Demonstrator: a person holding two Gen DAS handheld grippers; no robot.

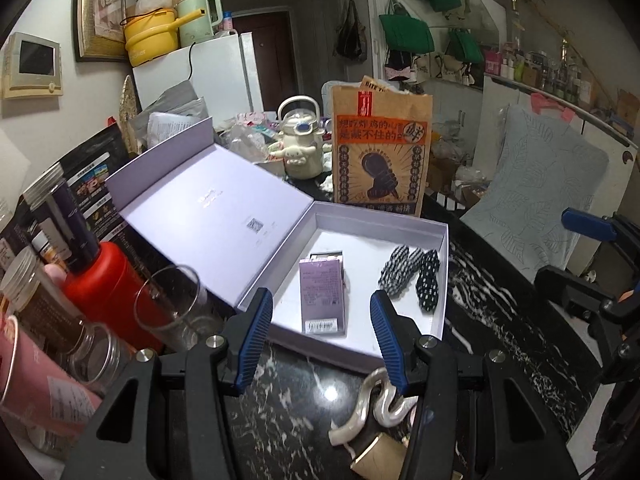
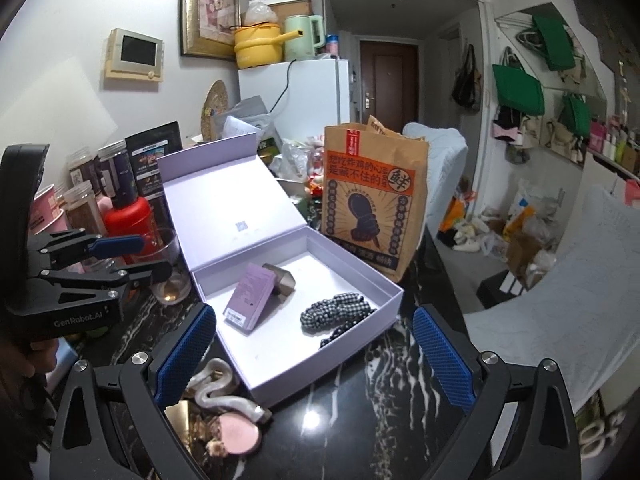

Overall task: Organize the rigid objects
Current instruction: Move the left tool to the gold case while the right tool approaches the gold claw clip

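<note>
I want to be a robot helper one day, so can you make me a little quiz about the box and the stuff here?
1. True or false: the lilac box is shut.
2. What lies in the box beside the purple carton? A) checked hair clips B) a glass C) a red bottle
3. Is the pearly wavy clip inside the box or outside it?
Key: 1 false, it is open. 2 A. 3 outside.

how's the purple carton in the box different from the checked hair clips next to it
The purple carton is a plain flat-sided pack with a barcode label; the hair clips are rounded, in black-and-white check. The carton leans on a grey thing; the clips lie flat. Both are inside the open box.
</note>
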